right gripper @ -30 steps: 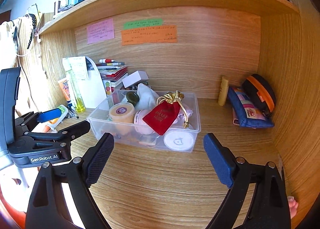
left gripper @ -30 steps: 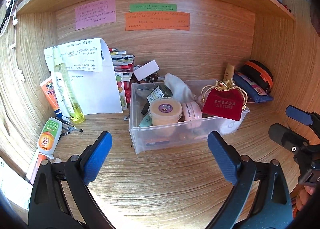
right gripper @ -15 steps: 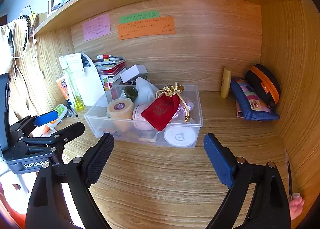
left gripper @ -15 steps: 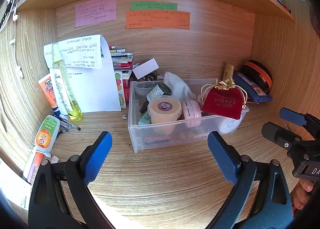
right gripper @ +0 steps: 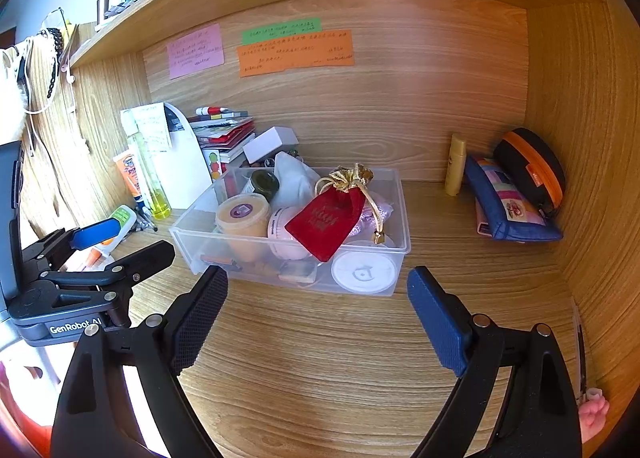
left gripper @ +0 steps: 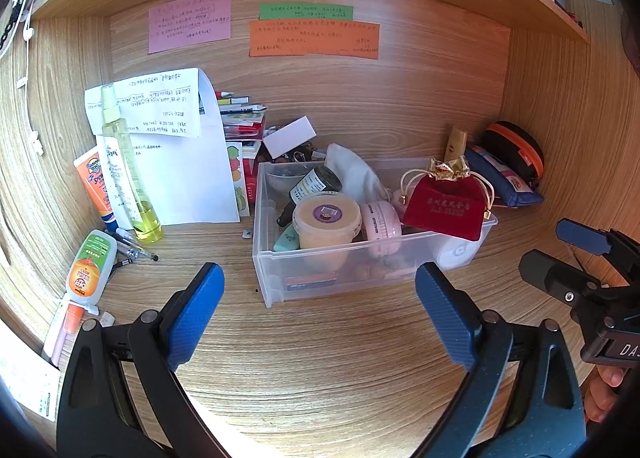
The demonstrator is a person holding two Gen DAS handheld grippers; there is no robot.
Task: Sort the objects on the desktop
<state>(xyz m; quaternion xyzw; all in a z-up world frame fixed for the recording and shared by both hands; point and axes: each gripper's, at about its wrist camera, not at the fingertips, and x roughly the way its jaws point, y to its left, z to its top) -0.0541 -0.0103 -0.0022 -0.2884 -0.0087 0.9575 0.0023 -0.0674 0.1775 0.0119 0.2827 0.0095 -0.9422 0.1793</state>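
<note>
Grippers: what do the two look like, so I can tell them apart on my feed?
Both look alike: black frames with silver rivets and blue textured fingers. The left gripper carries white "GenRobot.AI" lettering on its grey base, seen from the right wrist. The right gripper shows white letters "DA", cut off, from the left wrist.

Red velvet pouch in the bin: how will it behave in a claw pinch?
The red velvet pouch is soft fabric, so probably floppy, sagging when lifted. It drapes over the clear bin rim, so likely light. Its gold drawstring may snag neighbours.
</note>
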